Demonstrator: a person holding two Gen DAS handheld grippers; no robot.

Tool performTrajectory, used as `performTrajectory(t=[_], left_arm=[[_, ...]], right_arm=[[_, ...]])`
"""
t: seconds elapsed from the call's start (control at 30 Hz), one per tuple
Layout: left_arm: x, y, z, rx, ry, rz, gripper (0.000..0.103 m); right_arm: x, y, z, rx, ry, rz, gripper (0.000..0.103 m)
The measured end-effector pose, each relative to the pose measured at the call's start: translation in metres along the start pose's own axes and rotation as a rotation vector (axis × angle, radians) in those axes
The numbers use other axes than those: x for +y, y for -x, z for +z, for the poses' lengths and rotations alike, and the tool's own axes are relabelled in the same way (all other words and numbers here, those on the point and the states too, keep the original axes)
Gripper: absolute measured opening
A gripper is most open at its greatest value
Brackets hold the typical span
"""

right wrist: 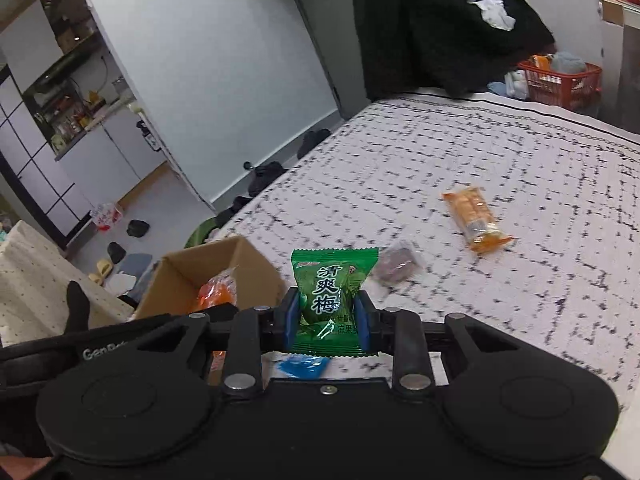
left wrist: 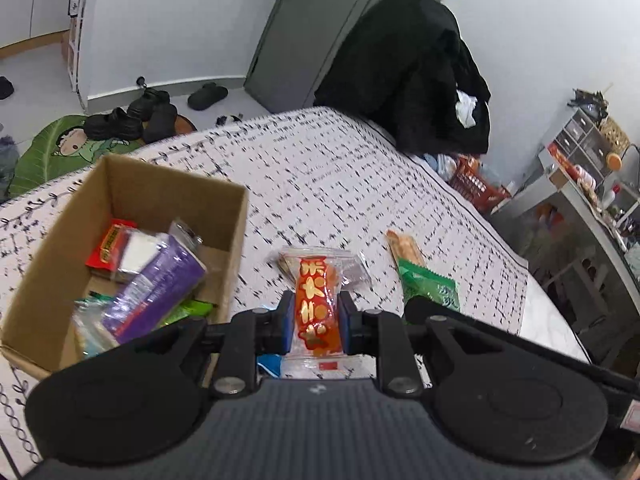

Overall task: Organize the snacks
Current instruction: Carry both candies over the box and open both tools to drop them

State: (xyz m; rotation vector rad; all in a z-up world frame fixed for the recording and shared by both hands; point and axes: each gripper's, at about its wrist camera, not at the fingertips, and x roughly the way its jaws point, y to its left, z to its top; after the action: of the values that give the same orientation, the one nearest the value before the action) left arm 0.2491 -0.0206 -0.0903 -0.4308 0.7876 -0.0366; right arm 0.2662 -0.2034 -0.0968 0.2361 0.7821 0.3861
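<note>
My left gripper (left wrist: 316, 318) is shut on a red and gold snack packet (left wrist: 318, 304), held above the patterned bed just right of an open cardboard box (left wrist: 236, 216). The box holds several snacks, among them a purple pack (left wrist: 160, 284). My right gripper (right wrist: 327, 320) is shut on a green plum snack packet (right wrist: 332, 300); that packet also shows in the left wrist view (left wrist: 430, 286). An orange biscuit pack (right wrist: 474, 218) and a small clear-wrapped brown snack (right wrist: 398, 266) lie on the bed. The box (right wrist: 188, 276) stands to the left of the right gripper.
A small blue wrapper (right wrist: 300, 366) lies on the bed under the right gripper. The patterned bedspread (left wrist: 340, 172) stretches ahead. A black coat pile (left wrist: 416, 76) sits at the far end, with a red basket (right wrist: 560, 80) and shelves (left wrist: 580, 160) to the right. Shoes (left wrist: 132, 118) lie on the floor.
</note>
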Motion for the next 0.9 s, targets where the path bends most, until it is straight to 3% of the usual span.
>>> performTrajectory(t=[0.33,0.9], left_arm=[[0.038,0.017,0.015,-0.037,0.069,0.018,0.021],[0.104,0.007,0.012,-0.035,0.164,0.073,0.021]], right_arm=[[0.045,-0.002,-0.003,0.009,0.024,0.038,0.028],[0.088,-0.023,-0.011,0.053,0.069,0.008,0.028]])
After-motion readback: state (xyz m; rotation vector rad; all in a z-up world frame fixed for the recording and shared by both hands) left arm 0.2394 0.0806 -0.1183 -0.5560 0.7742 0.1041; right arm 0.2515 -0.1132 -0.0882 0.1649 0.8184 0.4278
